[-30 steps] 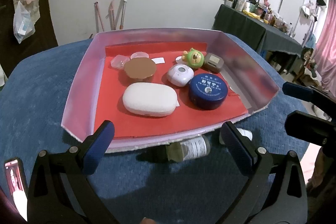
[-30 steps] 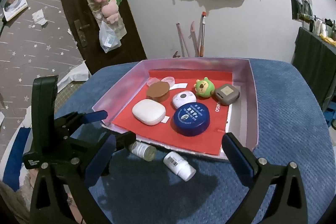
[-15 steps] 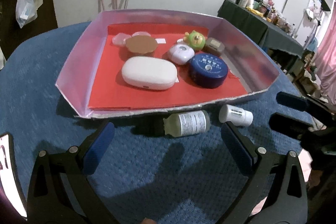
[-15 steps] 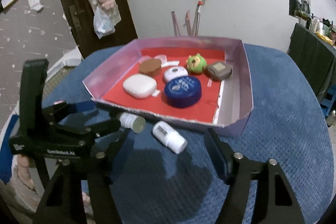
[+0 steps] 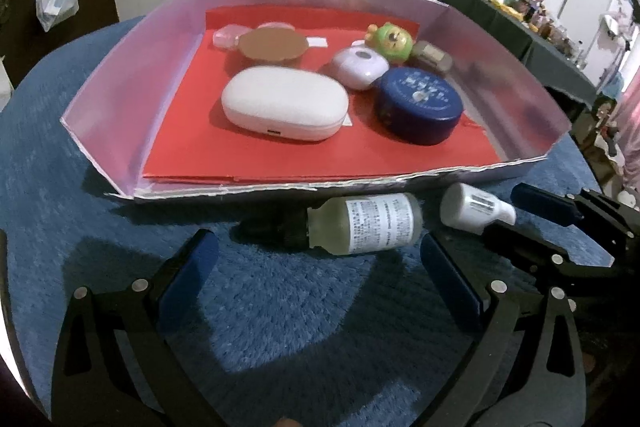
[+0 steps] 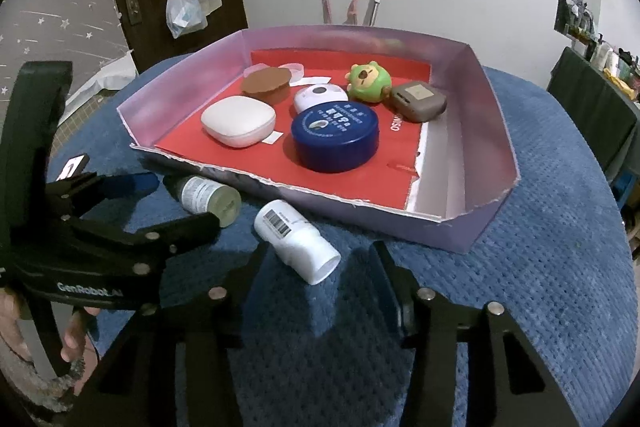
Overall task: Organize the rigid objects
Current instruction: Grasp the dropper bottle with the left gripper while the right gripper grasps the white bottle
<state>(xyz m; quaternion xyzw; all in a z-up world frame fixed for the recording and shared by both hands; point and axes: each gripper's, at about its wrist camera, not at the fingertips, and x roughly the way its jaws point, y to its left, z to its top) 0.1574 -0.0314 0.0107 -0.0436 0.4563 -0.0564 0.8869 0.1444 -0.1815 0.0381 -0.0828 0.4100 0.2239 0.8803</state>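
**Two bottles outside tray, both grippers closing in empty**

One blue cloth-covered table (image 6: 540,267), largest. One lilac tray (image 6: 496,131) with red liner, centred on it.

Seven items inside tray, counted large to small: one white oval case (image 5: 284,105), one blue round tin (image 5: 418,105), one brown scalloped lid (image 5: 273,43), one white round device (image 5: 360,65), one green toy (image 5: 391,41), one grey-brown square case (image 6: 418,101), one pink clear piece (image 5: 226,35) at back.

Two bottles lying on cloth just beside tray's near wall: one greenish labelled bottle (image 5: 360,225) with dark cap, one white bottle (image 6: 296,241) with barcode.

Two grippers. Left gripper (image 5: 320,275) spread wide, holding nothing, lined up on greenish bottle. Right gripper (image 6: 316,267) partly open, holding nothing, straddling white bottle's end.

Step judged: reach before pickup. Next: lower, squeeze across each barrel, lift over wall, set on bare liner near front.
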